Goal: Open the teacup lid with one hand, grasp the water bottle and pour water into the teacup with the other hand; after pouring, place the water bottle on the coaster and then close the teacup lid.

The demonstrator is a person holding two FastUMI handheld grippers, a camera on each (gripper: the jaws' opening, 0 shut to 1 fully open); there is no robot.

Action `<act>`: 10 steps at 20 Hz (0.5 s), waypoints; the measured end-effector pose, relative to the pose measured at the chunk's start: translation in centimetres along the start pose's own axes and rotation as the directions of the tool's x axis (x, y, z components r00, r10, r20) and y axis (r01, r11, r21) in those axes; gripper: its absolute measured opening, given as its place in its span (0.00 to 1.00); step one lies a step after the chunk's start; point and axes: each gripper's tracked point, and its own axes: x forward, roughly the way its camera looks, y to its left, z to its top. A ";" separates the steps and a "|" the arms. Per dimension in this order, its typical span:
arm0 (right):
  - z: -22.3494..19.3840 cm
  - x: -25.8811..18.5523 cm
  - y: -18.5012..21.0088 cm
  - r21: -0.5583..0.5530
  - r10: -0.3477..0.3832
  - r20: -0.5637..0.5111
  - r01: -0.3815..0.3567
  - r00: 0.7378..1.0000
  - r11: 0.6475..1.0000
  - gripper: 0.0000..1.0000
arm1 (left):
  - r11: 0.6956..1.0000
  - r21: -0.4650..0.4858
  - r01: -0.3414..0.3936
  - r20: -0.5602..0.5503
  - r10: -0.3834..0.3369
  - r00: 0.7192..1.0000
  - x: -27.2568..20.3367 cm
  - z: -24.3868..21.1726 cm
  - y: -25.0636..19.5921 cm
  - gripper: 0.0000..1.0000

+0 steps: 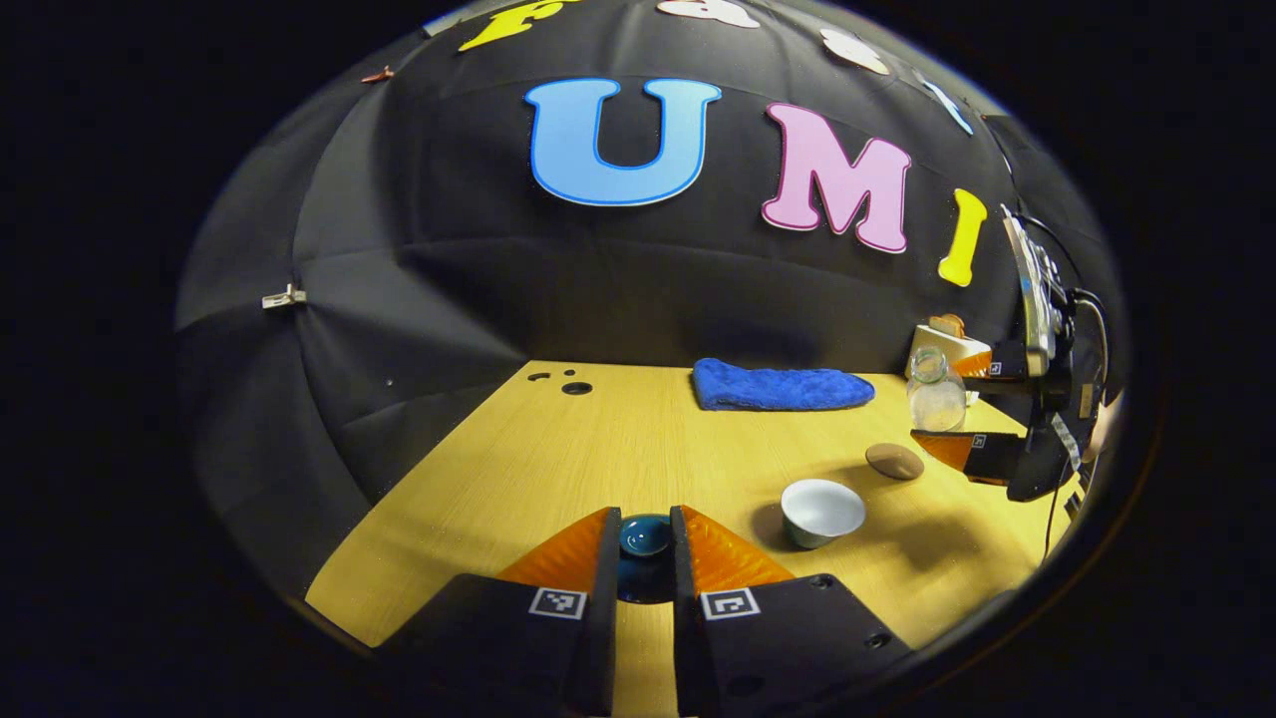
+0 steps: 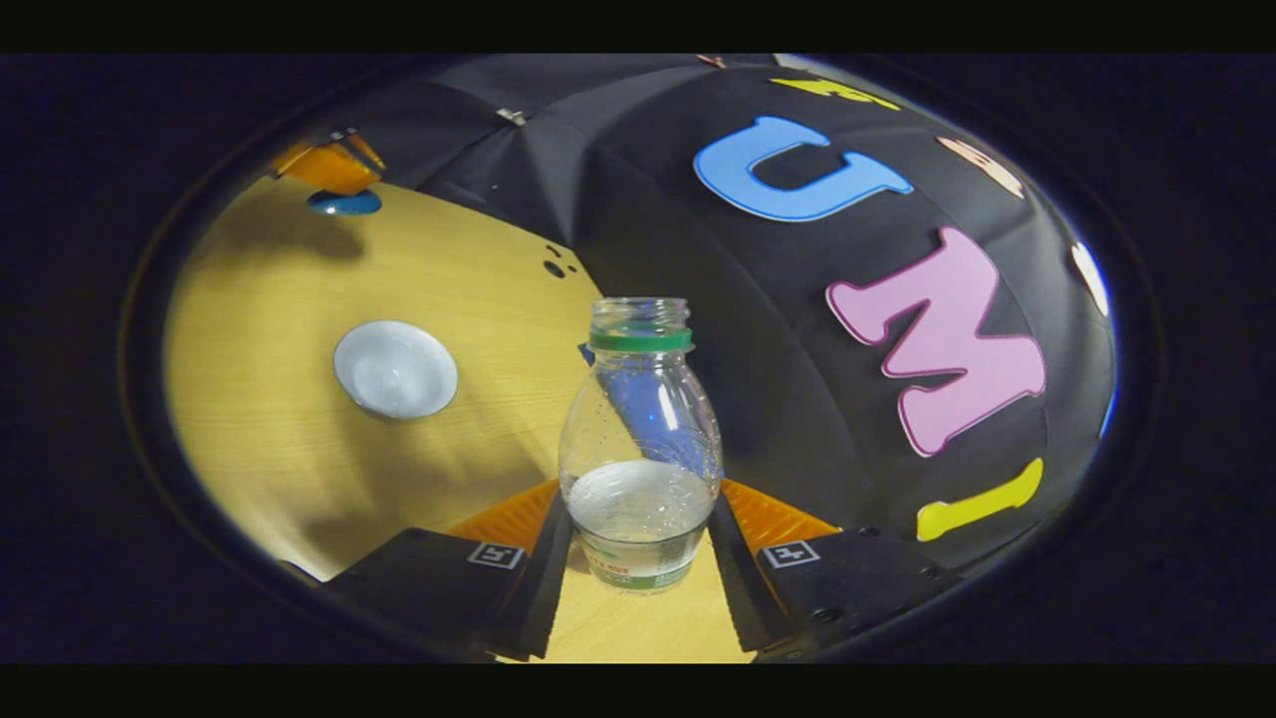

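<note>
While the left gripper (image 1: 645, 543) holds the teacup lid (image 1: 645, 536) pinched between its fingers near the table's near edge, the right gripper (image 2: 638, 524) clamps the upright water bottle (image 2: 639, 439) low on its body. The open teacup (image 1: 821, 512) sits to the bottle's left, lower and nearer, with the coaster (image 1: 894, 461) between them, so pouring likely means tipping the neck leftward.

No readable text or labels

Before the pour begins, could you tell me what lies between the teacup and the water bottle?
In the left gripper view, the coaster lies between teacup and water bottle.
</note>
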 end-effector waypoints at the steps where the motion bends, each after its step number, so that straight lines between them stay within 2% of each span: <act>1: 0.1 0.1 0.3 -0.026 0.008 0.005 -0.008 1.000 1.000 0.71 | 1.000 -0.009 -0.003 0.002 0.003 1.000 -0.1 -0.2 0.3 0.27; 7: 1.0 1.1 3.1 -0.072 0.069 0.013 -0.068 0.998 0.995 0.71 | 0.999 -0.037 -0.033 -0.013 0.032 0.999 -0.7 -1.4 2.3 0.28; 10: 1.2 1.7 4.3 -0.138 0.091 0.018 -0.087 0.996 0.987 0.71 | 0.998 -0.041 -0.040 -0.017 0.039 0.999 -0.9 -1.6 3.0 0.28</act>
